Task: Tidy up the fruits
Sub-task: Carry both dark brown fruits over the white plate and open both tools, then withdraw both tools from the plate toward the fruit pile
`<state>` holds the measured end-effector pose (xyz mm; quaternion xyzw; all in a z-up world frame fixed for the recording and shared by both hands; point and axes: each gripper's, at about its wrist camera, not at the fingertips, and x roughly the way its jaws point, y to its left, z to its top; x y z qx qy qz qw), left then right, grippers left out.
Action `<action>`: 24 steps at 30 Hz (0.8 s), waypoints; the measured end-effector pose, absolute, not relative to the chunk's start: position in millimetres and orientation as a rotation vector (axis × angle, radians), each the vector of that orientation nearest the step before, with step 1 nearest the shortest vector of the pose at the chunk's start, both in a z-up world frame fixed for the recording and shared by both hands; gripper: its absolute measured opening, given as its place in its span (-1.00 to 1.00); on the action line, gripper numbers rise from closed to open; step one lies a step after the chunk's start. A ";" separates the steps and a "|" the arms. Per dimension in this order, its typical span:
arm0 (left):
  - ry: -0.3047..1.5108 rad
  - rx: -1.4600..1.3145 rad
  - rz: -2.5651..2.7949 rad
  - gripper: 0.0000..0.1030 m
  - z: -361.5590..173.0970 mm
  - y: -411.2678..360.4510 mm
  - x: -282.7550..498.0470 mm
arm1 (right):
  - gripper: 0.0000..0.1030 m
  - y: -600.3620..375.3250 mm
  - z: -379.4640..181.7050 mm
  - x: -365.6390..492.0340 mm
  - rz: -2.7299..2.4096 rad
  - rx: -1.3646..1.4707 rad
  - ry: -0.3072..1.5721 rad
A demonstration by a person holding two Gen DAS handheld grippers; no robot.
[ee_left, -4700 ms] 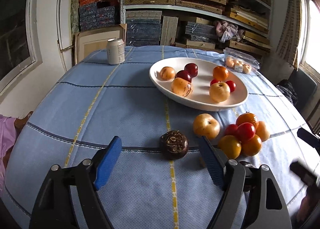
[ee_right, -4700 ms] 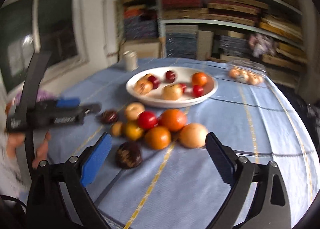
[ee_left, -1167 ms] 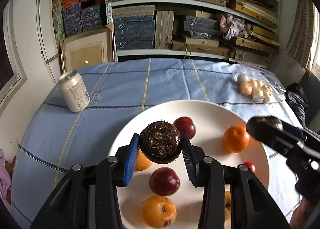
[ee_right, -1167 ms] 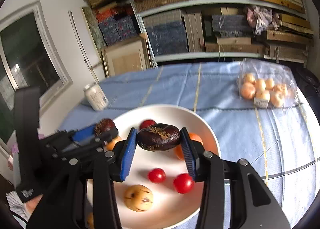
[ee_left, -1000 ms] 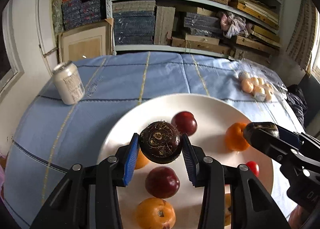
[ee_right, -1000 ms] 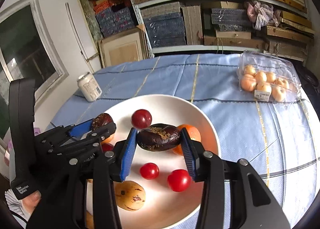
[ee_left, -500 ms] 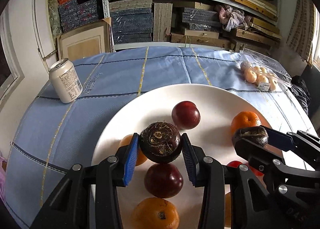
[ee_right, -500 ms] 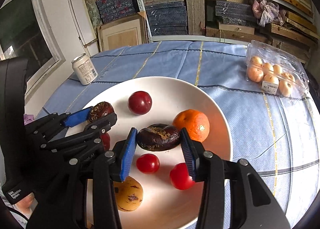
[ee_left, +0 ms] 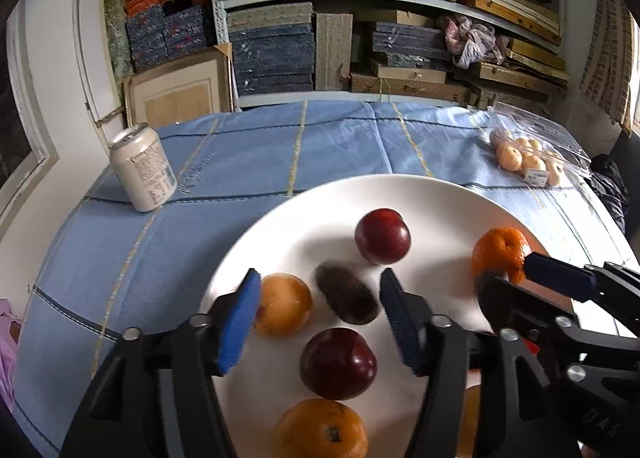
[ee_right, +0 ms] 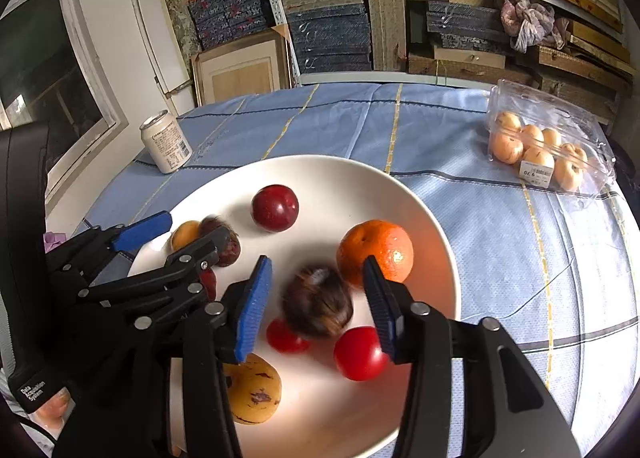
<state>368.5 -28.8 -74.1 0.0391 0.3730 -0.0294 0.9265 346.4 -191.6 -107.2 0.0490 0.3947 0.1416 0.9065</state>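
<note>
both the left gripper [ee_left: 316,306] and right gripper [ee_right: 316,298] hang side by side, jaws spread wide.

Left gripper [ee_left: 316,310] jaws spread over white plate [ee_left: 448,197]; dark fruit [ee_left: 346,294] (motion-blurred) lies between them, untouched

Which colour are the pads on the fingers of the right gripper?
Blue pads, clearest in the right wrist view.
</note>
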 end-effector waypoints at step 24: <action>0.699 0.112 -0.066 0.42 -28.4 -13.7 306.7 | 0.34 -192.7 -3.6 251.6 0.357 0.135 0.573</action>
